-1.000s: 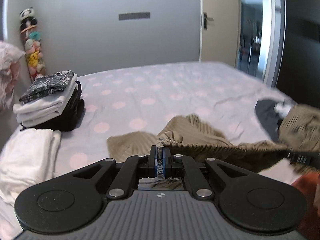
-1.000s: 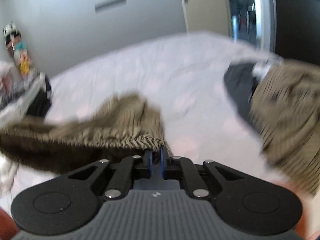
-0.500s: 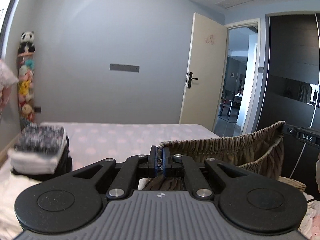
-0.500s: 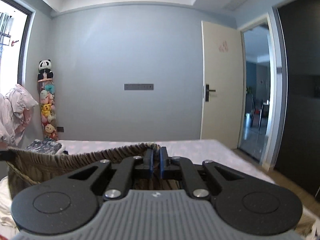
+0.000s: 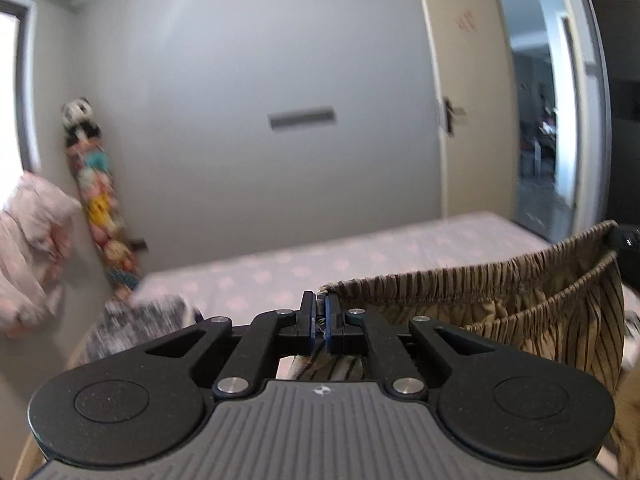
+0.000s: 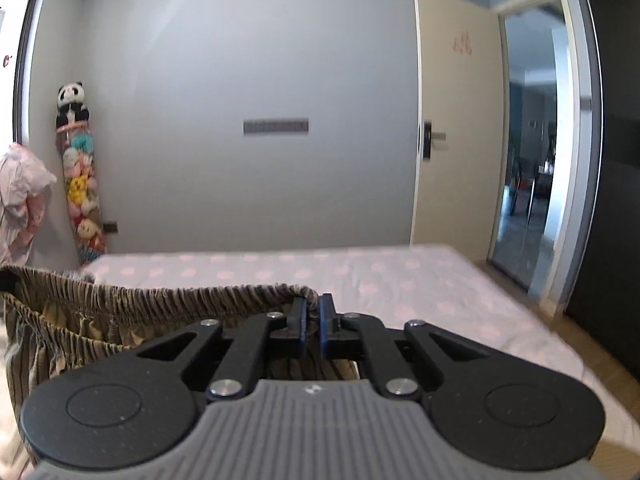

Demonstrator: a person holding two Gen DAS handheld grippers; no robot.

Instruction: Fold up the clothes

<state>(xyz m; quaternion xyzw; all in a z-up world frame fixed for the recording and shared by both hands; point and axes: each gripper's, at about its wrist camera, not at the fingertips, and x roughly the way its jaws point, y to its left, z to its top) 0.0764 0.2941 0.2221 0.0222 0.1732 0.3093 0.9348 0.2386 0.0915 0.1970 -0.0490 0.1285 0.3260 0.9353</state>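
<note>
Both tongs are clamped down on the shorts (image 5: pixel 500 304): left tongs (image 5: pixel 319 322) pinch one end of the elastic waistband, right tongs (image 6: pixel 313 322) pinch the other end, jaws nearly closed with cloth between them. So the shorts hang in the air between my two hands, waistband stretched roughly level, the rest dangling below out of sight, over the near edge of the bed (image 6: pixel 400 276).

From how it sits, I'd say I'm holding the thing up to straighten it before it goes down flat. To do that well I want both ends at the same height and the band taut but not yanked, since that elastic gathers and will bunch if I let it go slack. The front and back layers of the band gape apart a bit in the left view, so a little shake or extra spread should bring them together. I can't see the legs at all, so I can't tell if they hang straight.

Room-wise, the middle and far side of the bed look open, lots of polka-dot sheet to lay on. Toward the left edge there's a blurry stack (image 5: pixel 140 320), so I'd stay off that side. The right edge drops off toward the floor by the door (image 6: pixel 452 120), so keep the cloth from trailing over there.
</note>
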